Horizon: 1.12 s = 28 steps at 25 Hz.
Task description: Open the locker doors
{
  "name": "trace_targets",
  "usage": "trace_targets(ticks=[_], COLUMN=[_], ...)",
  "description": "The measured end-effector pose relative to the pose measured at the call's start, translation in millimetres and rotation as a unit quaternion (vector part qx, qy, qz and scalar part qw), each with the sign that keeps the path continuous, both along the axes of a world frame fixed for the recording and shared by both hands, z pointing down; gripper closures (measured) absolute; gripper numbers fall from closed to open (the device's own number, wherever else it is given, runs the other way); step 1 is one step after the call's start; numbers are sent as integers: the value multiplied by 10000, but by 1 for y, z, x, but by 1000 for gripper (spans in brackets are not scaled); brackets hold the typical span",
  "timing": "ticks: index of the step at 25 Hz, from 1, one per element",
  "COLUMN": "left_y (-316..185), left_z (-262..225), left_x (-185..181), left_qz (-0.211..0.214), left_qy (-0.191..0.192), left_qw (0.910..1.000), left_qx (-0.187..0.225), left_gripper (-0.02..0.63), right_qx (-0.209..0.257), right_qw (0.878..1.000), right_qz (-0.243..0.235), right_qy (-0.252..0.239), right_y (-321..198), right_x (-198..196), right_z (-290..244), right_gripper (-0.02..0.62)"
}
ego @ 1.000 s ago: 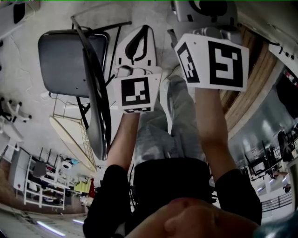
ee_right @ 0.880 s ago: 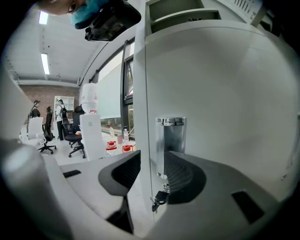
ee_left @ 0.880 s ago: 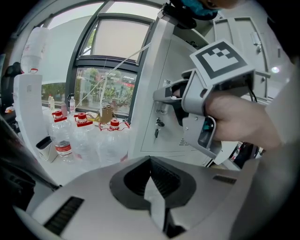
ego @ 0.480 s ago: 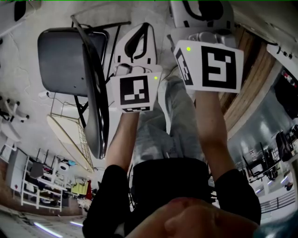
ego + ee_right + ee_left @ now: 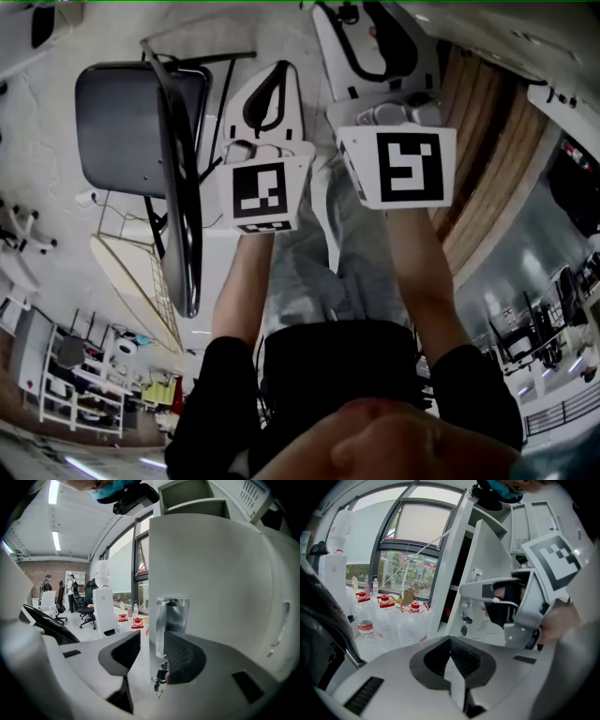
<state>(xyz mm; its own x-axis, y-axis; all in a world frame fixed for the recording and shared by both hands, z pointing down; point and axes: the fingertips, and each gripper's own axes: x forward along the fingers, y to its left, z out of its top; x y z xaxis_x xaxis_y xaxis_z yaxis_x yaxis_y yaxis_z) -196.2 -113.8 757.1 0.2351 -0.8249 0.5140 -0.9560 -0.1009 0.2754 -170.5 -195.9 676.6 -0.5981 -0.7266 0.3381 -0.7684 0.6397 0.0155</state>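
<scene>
While the left gripper [image 5: 451, 660] lies closest to its own camera, its two ribbed pads are pressed flat together with nothing caught between them. Just beyond it, on its right, the right gripper [image 5: 152, 654] reaches toward the lockers with its claw spread wide. The free edge of the white locker door [image 5: 211, 569] stands in the gap. The right pad lies over the door's face and the left pad stands clear of the edge, so no squeeze on the door shows. A polished metal handle plate [image 5: 171, 620] rises on the door just above the right pad, and a key [image 5: 159, 680] hangs in the lock below it. Past the door's edge stands a white water dispenser [image 5: 104, 603] with red-capped bottles [image 5: 130, 619] near it. Office chairs [image 5: 86, 610] sit further off, and a brick wall [image 5: 33, 576] is furthest away.
</scene>
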Motion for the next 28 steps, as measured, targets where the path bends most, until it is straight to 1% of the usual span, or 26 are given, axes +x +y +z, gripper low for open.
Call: trace_targets(ticks=[5, 12, 15, 19, 20, 21, 22, 24, 28], left_y=[3, 6, 4, -6, -8, -11, -12, -14, -14], left_z=[-9, -26, -35, -52, -56, -61, -65, -70, -77], left_x=[10, 19, 29, 44, 47, 50, 54, 61, 71], left_qz=[43, 49, 188, 436, 480, 529, 589, 704, 798], left_qy=[-58, -30, -58, -153, -156, -170, -215, -325, -387], left_qw=[9999, 9997, 9993, 9973, 9967, 9960, 9952, 9937, 9924], left_qx=[93, 221, 321, 567, 630, 694, 749, 805, 858], left_gripper=[597, 597, 597, 597, 597, 597, 597, 597, 597], right_qx=[-97, -202, -228, -285, -290, -292, -290, -305, -411], right_qw=[9999, 9997, 9995, 9992, 9993, 9993, 9993, 9992, 9989], right_qz=[-106, -168, -211, -271, -250, -234, -235, -254, -203], right_qy=[14, 10, 64, 20, -2, -18, -25, -40, -122], right_y=[19, 44, 53, 61, 63, 65, 67, 70, 77], right_x=[12, 28, 40, 49, 53, 56, 59, 63, 72], right_z=[0, -1, -1, -2, -3, -3, -3, -3, -4], right_gripper=[440, 440, 442, 445, 451, 471, 471, 471, 471])
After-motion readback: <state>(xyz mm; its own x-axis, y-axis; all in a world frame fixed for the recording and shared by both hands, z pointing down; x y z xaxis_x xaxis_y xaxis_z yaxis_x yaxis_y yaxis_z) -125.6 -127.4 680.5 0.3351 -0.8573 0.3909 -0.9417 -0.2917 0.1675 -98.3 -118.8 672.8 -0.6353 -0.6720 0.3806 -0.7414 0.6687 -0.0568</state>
